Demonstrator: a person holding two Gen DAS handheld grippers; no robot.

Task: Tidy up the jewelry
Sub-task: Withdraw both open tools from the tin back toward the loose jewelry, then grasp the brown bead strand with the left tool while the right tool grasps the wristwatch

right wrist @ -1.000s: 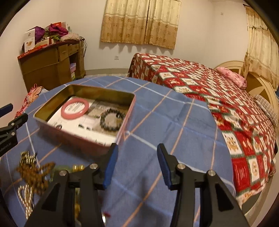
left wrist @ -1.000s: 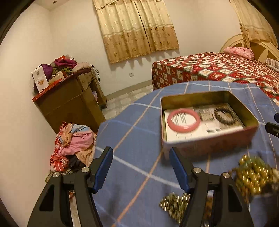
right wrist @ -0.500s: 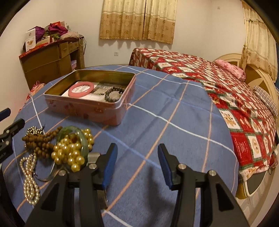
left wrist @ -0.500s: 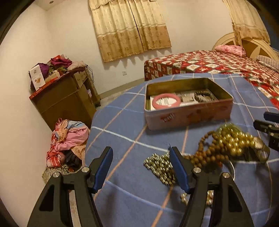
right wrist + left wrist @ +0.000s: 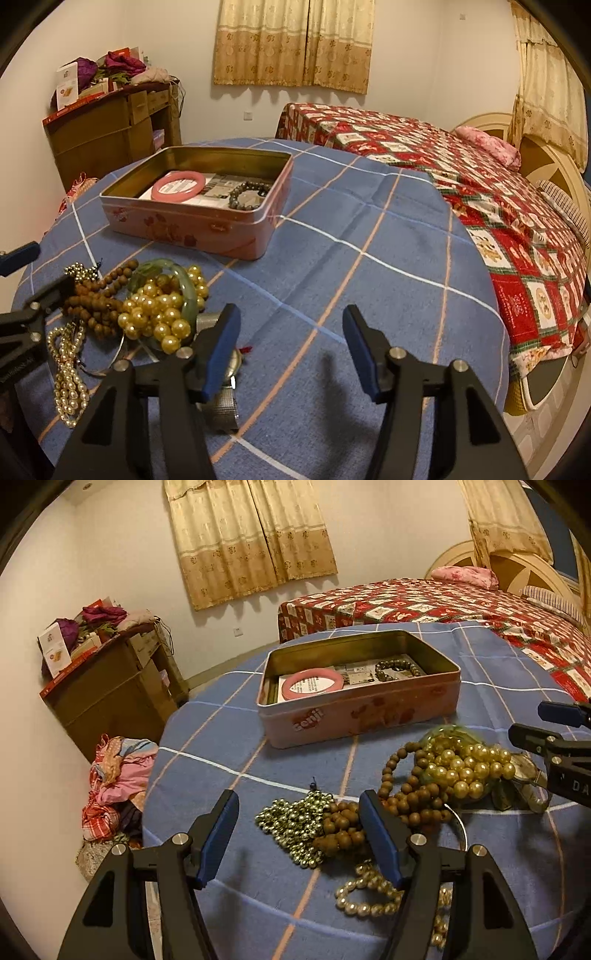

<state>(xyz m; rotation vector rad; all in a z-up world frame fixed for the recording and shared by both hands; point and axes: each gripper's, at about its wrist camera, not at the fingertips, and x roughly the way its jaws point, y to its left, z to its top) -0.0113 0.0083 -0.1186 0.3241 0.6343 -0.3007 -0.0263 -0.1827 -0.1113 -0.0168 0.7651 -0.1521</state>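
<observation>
A pink tin box [image 5: 360,716] [image 5: 192,225] stands open on the blue checked table, holding a pink bangle [image 5: 312,682] [image 5: 178,185] and a dark bead bracelet [image 5: 397,669] [image 5: 249,193]. In front of it lies a jewelry pile: brown wooden beads [image 5: 402,801] [image 5: 98,301], gold pearls [image 5: 465,768] [image 5: 159,314], a green bangle [image 5: 186,284], small metallic beads [image 5: 295,823], a white pearl string [image 5: 365,893] [image 5: 68,380] and a watch [image 5: 225,391]. My left gripper [image 5: 297,834] is open and empty over the metallic beads. My right gripper [image 5: 290,347] is open and empty, right of the pile.
The round table [image 5: 369,258] drops off at its edges. A bed with a red quilt [image 5: 480,177] lies behind and to the right. A wooden desk [image 5: 110,690] stands at the left wall, with a heap of clothes [image 5: 118,771] on the floor.
Both grippers have pulled back from the tin toward the near side of the table. The jewelry pile has come into full view beneath them. Both stay open.
</observation>
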